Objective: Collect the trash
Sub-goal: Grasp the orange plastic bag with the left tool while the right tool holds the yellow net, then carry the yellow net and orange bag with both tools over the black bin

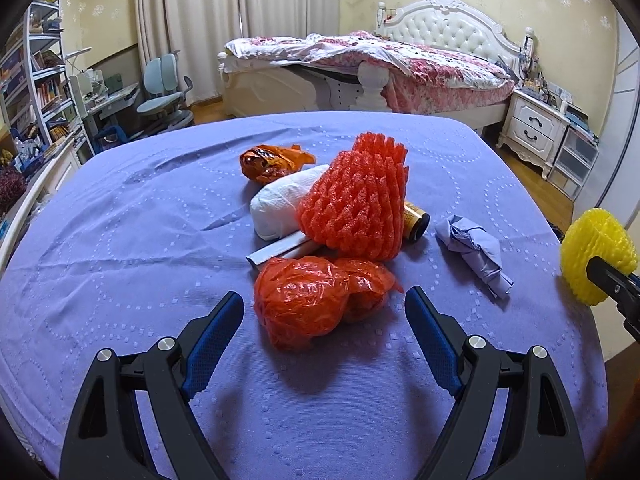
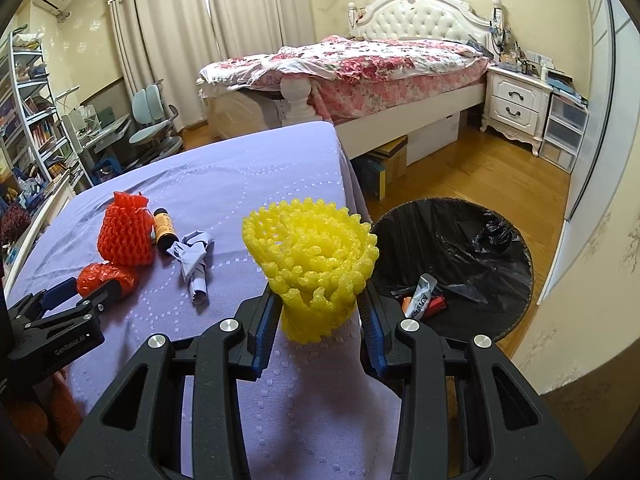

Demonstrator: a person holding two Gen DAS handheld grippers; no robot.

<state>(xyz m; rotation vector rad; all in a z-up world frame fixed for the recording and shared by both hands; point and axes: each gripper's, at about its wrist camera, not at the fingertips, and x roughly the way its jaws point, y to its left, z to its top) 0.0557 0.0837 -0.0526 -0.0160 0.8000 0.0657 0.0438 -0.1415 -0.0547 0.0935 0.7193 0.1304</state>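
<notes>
My left gripper (image 1: 324,300) is open, its fingers on either side of a crumpled orange plastic bag (image 1: 316,300) on the purple-covered table (image 1: 120,240). Behind the bag lie a red foam net (image 1: 356,204), a white paper wad (image 1: 280,208), a flat grey box (image 1: 280,250), an orange wrapper (image 1: 272,160), a small bottle (image 1: 416,222) and a crumpled purple paper (image 1: 476,252). My right gripper (image 2: 320,308) is shut on a yellow foam net (image 2: 312,264), held at the table's right edge beside a black-lined trash bin (image 2: 460,256).
The bin holds a few wrappers (image 2: 424,300) and stands on the wooden floor (image 2: 460,168) right of the table. A bed (image 2: 360,68), a nightstand (image 2: 516,108), a desk chair (image 2: 152,120) and bookshelves (image 1: 36,80) stand further back.
</notes>
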